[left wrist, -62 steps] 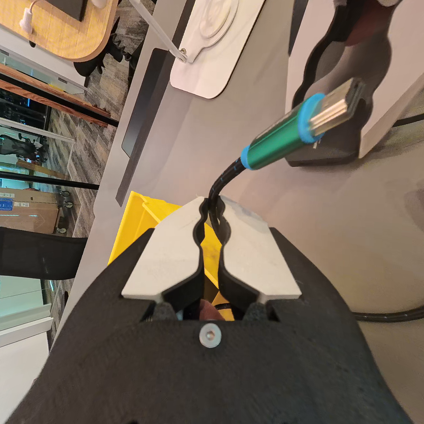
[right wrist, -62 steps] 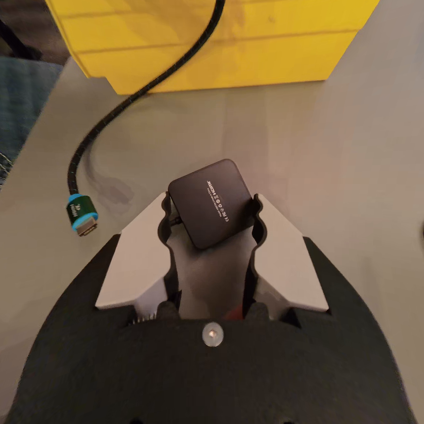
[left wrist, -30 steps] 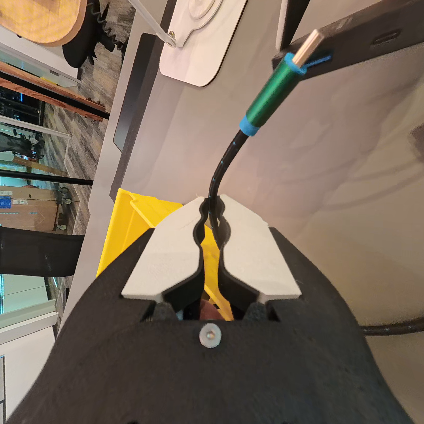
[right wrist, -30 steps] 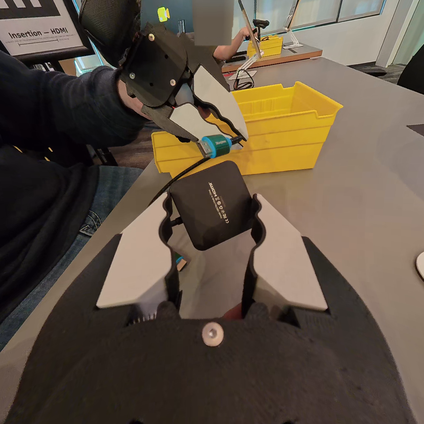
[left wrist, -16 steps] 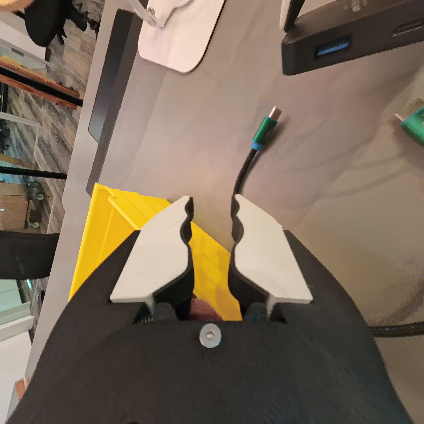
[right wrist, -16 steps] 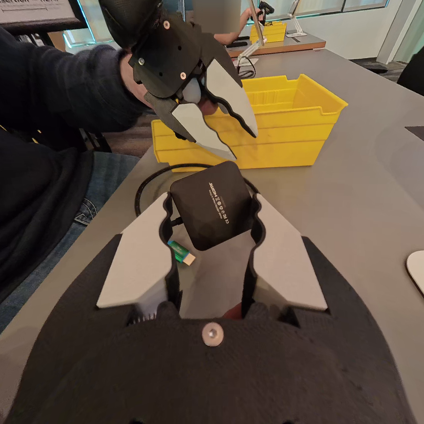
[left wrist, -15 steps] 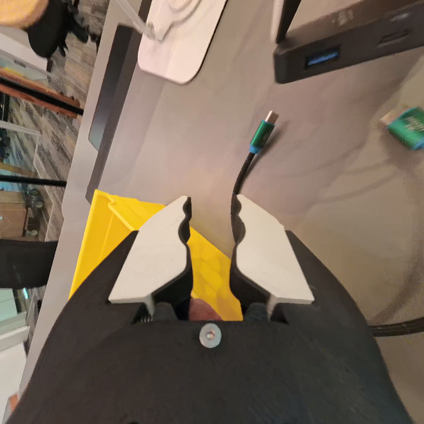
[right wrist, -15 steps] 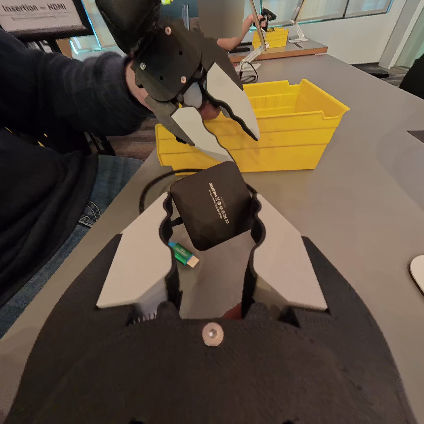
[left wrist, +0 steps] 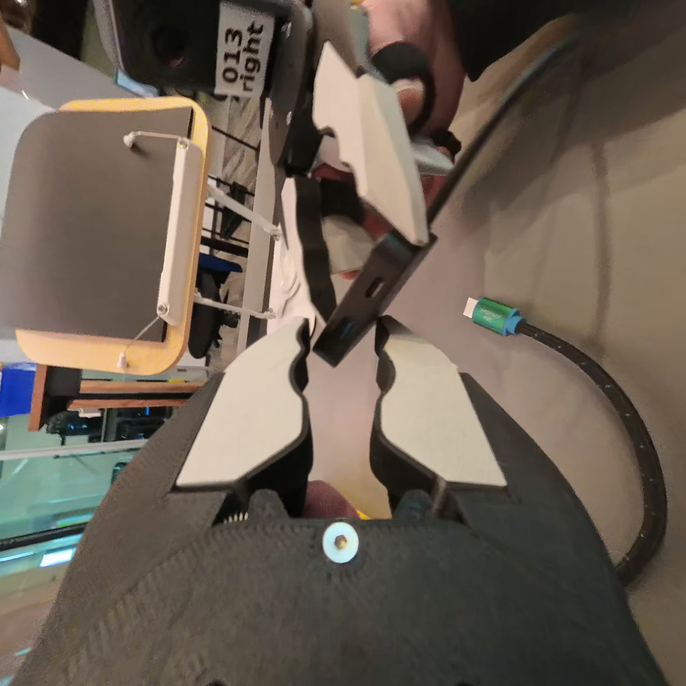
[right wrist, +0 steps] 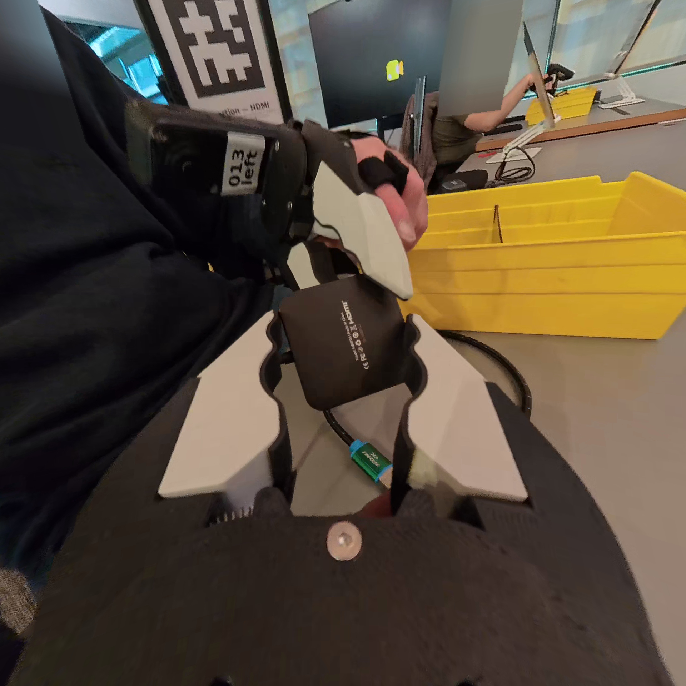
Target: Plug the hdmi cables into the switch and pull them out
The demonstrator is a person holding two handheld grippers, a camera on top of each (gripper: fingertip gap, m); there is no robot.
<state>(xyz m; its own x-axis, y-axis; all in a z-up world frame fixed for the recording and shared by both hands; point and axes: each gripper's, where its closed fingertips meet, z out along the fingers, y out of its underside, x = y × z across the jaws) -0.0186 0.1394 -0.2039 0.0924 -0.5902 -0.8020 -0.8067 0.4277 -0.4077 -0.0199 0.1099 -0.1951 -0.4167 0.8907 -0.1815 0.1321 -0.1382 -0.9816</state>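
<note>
The right gripper (right wrist: 341, 345) is closed on the black switch (right wrist: 343, 352), a flat square box pinched by its two side edges between the tips of the white fingers (right wrist: 230, 419) and held clear above the grey bench (right wrist: 594, 408). In the left wrist view the same switch (left wrist: 375, 293) shows edge-on, its port side turned toward the camera, with the right gripper (left wrist: 393, 222) clamping its far end from above. The left gripper (left wrist: 343, 334) stands parted and empty, its fingertips on either side of the near corner of the switch; whether they touch it cannot be told. In the right wrist view the left gripper (right wrist: 382, 286) comes in from the left with one white finger lying just over the far edge of the switch, a person's hand (right wrist: 393, 193) around its handle. One hdmi cable (left wrist: 608, 393) lies loose on the bench, unplugged, its green plug (left wrist: 490, 316) with a blue collar resting to the right of the switch and its black braided cord curving back toward the near side. In the right wrist view that plug (right wrist: 369, 462) lies on the bench under the switch, between the right gripper's fingers. A yellow bin (right wrist: 557, 267) sits on the bench on the far right, beyond the switch. A dark sleeve (right wrist: 92, 278) fills the left of that view.
</note>
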